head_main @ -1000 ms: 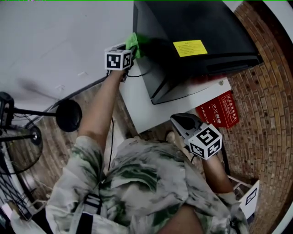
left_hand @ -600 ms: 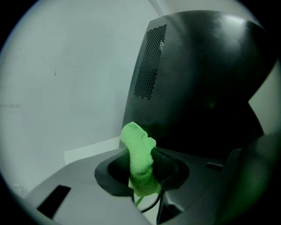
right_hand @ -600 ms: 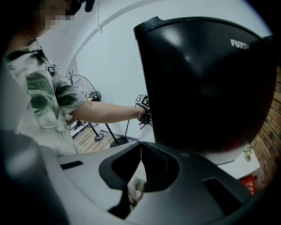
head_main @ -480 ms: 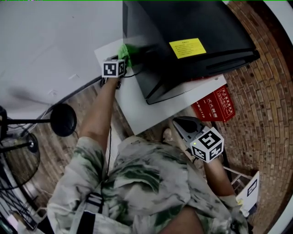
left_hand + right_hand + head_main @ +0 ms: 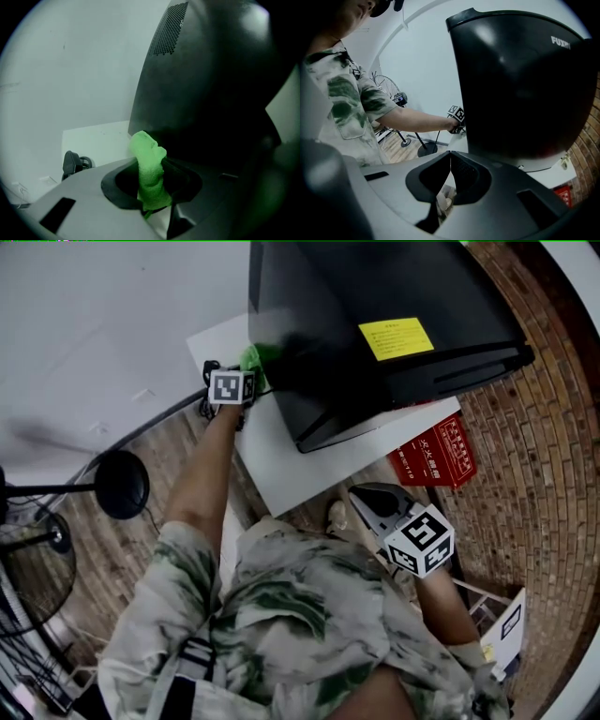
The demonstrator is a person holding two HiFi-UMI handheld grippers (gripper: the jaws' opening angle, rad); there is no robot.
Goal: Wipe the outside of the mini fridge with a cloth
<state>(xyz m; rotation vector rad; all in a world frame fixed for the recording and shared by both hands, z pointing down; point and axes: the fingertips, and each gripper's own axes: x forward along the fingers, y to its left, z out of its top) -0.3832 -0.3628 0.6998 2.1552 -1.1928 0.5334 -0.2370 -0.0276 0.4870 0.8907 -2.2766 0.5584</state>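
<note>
1. Since a second ago, my left claw (image 5: 242,377) has slid the green cloth (image 5: 251,359) down the left side of the mini fridge (image 5: 375,296). It was higher up that dark wall before; now it sits low, close to the white board (image 5: 281,470) the fridge stands on. My right claw (image 5: 382,510) has hardly shifted and hangs down by my lap.
2. In the left gripper view, my left claw (image 5: 152,187) is clenched on the cloth (image 5: 150,164). A green wad sticks up from between the jaws, its tip against or just beside the fridge's black side (image 5: 211,93); I cannot tell whether it is truly pressed on.
3. My right claw (image 5: 449,176) is closed with its tips meeting and nothing between them. It points at the fridge's front (image 5: 525,84) from well apart.
4. I judge I am mid-wipe, near the bottom of a stroke down the left side. The top with its yellow label (image 5: 396,337) and the front are, I reckon, still to be done.
5. The next move calls for keeping the cloth flat against the panel and turning the stroke back up or across before it runs onto the board. A black plug (image 5: 72,164) and its cable lie near the fridge's rear corner, so I should steer clear of snagging them.
</note>
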